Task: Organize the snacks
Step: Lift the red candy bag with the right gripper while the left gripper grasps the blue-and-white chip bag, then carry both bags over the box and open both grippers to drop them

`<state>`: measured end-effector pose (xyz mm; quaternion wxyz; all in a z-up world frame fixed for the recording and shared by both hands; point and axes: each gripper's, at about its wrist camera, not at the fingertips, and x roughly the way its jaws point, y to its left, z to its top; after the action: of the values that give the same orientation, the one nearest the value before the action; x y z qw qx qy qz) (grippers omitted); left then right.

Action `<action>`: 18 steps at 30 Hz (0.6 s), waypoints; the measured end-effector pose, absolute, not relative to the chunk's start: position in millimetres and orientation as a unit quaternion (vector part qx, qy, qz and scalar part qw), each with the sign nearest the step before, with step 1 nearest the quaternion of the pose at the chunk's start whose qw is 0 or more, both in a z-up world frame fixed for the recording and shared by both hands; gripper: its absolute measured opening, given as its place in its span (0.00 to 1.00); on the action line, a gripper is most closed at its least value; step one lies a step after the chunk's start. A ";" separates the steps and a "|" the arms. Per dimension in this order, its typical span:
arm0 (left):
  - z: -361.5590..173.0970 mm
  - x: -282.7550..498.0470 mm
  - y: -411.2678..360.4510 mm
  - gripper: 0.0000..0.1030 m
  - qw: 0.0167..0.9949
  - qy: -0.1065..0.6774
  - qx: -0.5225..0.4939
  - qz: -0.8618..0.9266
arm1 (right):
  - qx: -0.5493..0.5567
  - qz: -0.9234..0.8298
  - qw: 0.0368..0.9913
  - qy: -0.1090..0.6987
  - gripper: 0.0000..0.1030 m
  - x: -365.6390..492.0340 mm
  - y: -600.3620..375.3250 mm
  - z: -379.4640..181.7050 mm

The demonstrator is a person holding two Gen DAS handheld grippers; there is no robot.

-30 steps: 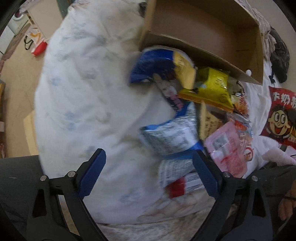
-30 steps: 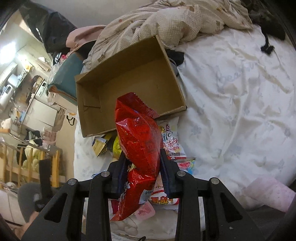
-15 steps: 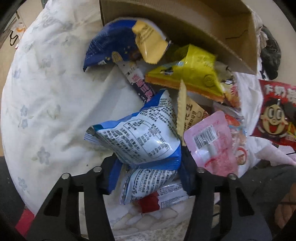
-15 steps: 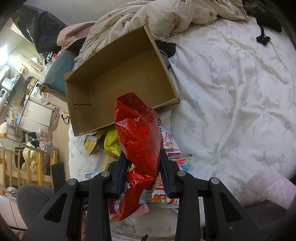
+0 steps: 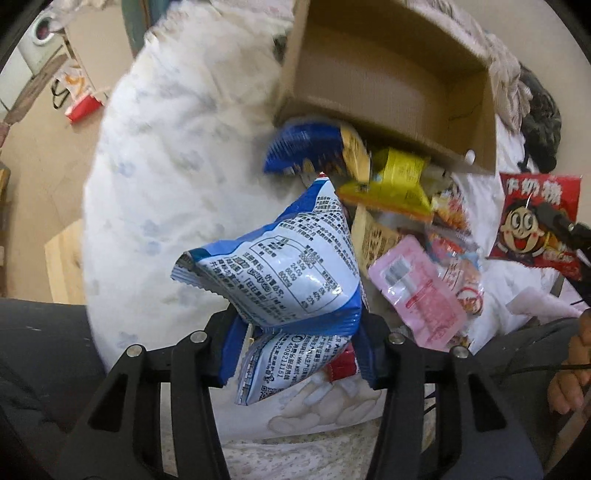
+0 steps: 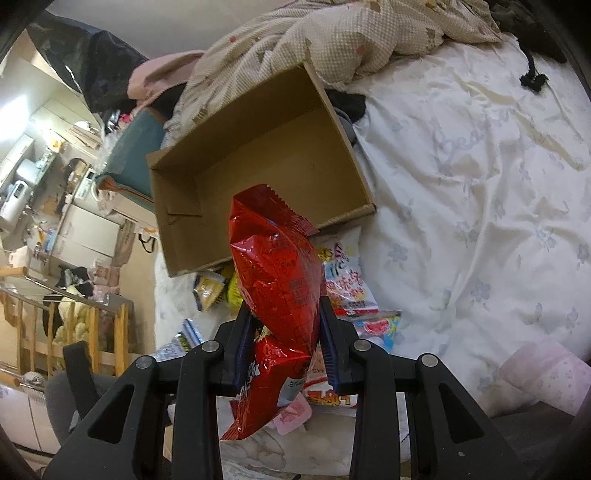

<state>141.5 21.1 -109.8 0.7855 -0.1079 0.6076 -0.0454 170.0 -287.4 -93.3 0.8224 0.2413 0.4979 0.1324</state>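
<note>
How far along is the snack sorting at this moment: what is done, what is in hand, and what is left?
Done: nothing visibly; the cardboard box looks empty. In hand: the left gripper clamps a blue-and-white packet, and the right gripper clamps a red bag, both lifted off the bed. Left: the pile by the box, including a yellow packet and a pink pouch.

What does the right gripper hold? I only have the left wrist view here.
Observer: The right gripper is shut on a red bag, held upright.
Operator: Is the box empty? My view cuts off part of its floor.
Observer: The right wrist view shows the box floor bare, nothing inside.
Operator: Anything beyond the box?
Observer: A checked blanket is bunched behind it, touching its far wall.
</note>
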 end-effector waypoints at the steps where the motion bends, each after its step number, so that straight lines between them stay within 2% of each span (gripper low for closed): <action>1: -102.7 142.5 22.9 0.46 0.791 0.600 -0.109 -0.045 | 0.242 0.135 0.824 0.494 0.33 169.4 -287.3 -91.1; 10: -49.7 187.1 26.3 0.46 0.831 0.544 -0.090 -0.071 | 0.256 0.145 0.846 0.445 0.33 179.7 -294.3 -65.8; 18: -34.4 239.7 7.3 0.46 0.842 0.527 -0.068 -0.096 | 0.271 0.134 0.853 0.426 0.33 213.5 -304.8 -60.2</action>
<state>239.7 7.3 -34.4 0.8419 -0.0679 0.5267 -0.0960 213.5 -304.8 -60.2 0.8526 0.2707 0.4264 0.1341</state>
